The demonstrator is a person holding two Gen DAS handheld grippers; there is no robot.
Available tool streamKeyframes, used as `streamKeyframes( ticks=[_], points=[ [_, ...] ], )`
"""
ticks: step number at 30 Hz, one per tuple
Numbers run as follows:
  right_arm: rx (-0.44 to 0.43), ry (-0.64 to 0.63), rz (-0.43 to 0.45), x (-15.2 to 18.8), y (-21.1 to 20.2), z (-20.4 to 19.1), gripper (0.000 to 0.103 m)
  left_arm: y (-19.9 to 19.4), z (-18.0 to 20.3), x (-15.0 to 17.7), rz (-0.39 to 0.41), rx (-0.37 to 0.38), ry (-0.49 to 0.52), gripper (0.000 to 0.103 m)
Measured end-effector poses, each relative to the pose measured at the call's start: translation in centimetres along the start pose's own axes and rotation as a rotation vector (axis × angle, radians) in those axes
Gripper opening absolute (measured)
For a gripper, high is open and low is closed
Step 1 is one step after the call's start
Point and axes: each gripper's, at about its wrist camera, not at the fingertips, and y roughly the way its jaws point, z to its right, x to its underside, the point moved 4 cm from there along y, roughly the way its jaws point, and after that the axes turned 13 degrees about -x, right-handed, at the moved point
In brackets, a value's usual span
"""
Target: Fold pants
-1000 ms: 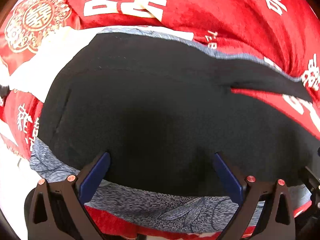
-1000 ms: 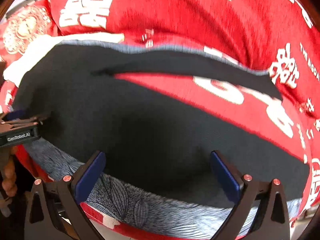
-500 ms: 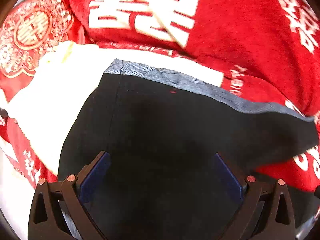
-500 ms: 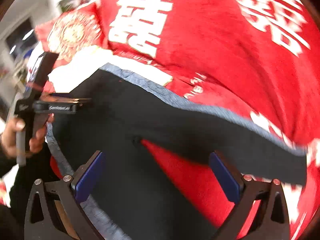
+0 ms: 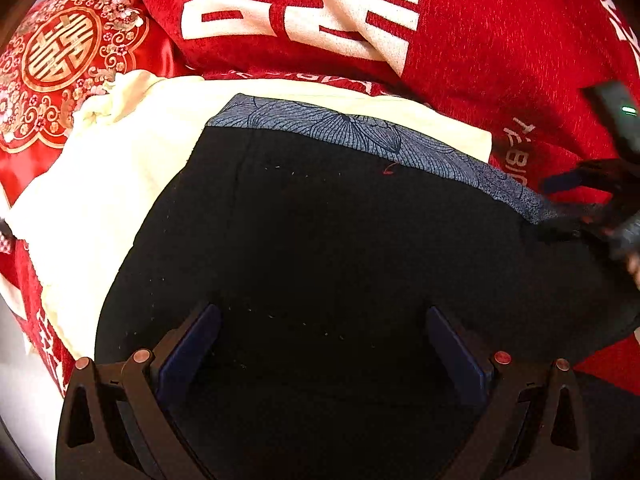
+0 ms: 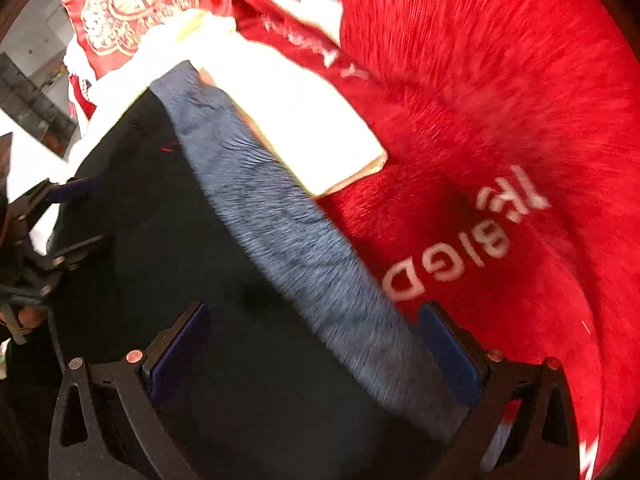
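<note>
The black pants point(image 5: 320, 232) lie spread on a red blanket, with a blue patterned band point(image 5: 360, 136) along their far edge. Low over the black cloth, my left gripper point(image 5: 320, 344) is open, its blue pads wide apart. The right gripper point(image 5: 580, 208) shows at the band's right end in the left wrist view. In the blurred right wrist view the black pants point(image 6: 160, 240) fill the lower left and the blue band point(image 6: 288, 248) runs diagonally between the wide-apart pads of my open right gripper point(image 6: 312, 344). The left gripper point(image 6: 68, 216) shows at the left, held by a hand point(image 6: 24, 316).
A cream cloth point(image 5: 100, 200) lies under the pants' far left part. The red blanket point(image 5: 500, 60) with white characters covers the surface beyond and to the right. A red embroidered cushion point(image 5: 60, 52) sits at the far left.
Both grippers have moved forward over the pants toward the far blue band. The right gripper has swung left and its view has blurred. The red gap between the legs is out of sight.
</note>
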Motion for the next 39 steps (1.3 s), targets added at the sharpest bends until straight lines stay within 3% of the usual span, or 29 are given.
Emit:
streamKeyframes(
  ticks=[2,5,6,8,10,15,18,23,25,28,31,35,37,38,39],
  points=[
    [-0.059,0.020,-0.031,-0.4,1.5,1.2,0.098,0.1,-0.2,0.0,0.006,0.011,0.002,0.103],
    [-0.147,-0.007,-0.065,-0.5,2.5,0.7,0.046,0.1,-0.3,-0.2,-0.007,0.031,0.009,0.103],
    [-0.147,-0.040,-0.059,-0.5,2.1,0.0,0.015,0.2,-0.4,-0.3,-0.016,0.040,0.006,0.103],
    [-0.096,-0.107,-0.063,-0.2,1.1,-1.6,0.010,0.0,-0.8,-0.7,-0.039,0.063,-0.016,0.103],
    [-0.045,-0.154,-0.035,0.2,-0.2,-3.6,0.010,-0.3,-1.5,-1.1,-0.074,0.118,-0.074,0.103],
    [0.117,-0.227,0.119,2.2,-4.6,-9.5,0.010,-1.8,-2.7,-2.7,-0.197,0.377,-0.266,0.102],
    [0.211,-0.241,0.210,3.9,-6.6,-12.8,0.010,-4.0,-2.8,-4.5,-0.165,0.407,-0.305,0.102],
    [0.436,-0.368,0.222,6.7,-5.8,-19.3,0.010,-7.1,-2.9,-7.2,-0.165,0.473,-0.419,0.103],
    [0.483,-0.376,0.221,7.8,-5.3,-20.3,0.009,-7.2,-3.1,-7.6,-0.203,0.434,-0.463,0.103],
    [0.538,-0.404,0.231,8.8,-4.8,-22.4,0.007,-5.8,-3.1,-7.9,-0.269,0.312,-0.500,0.102],
    [0.550,-0.434,0.228,9.5,-3.8,-23.8,0.003,-3.5,-2.6,-7.4,-0.313,0.312,-0.546,0.102],
    [0.563,-0.459,0.188,10.1,-2.4,-24.4,0.003,-1.7,-2.4,-6.6,-0.301,0.291,-0.506,0.067],
    [0.516,-0.417,0.200,10.1,-3.2,-23.6,0.004,0.0,-1.5,-6.5,-0.347,0.277,-0.473,0.062],
    [0.469,-0.386,0.230,10.0,-4.2,-23.0,0.012,1.0,-1.3,-6.4,-0.368,0.274,-0.468,0.050],
    [0.441,-0.352,0.253,9.8,-5.2,-22.1,0.049,1.8,-1.4,-6.2,-0.372,0.270,-0.470,0.049]
  ],
)
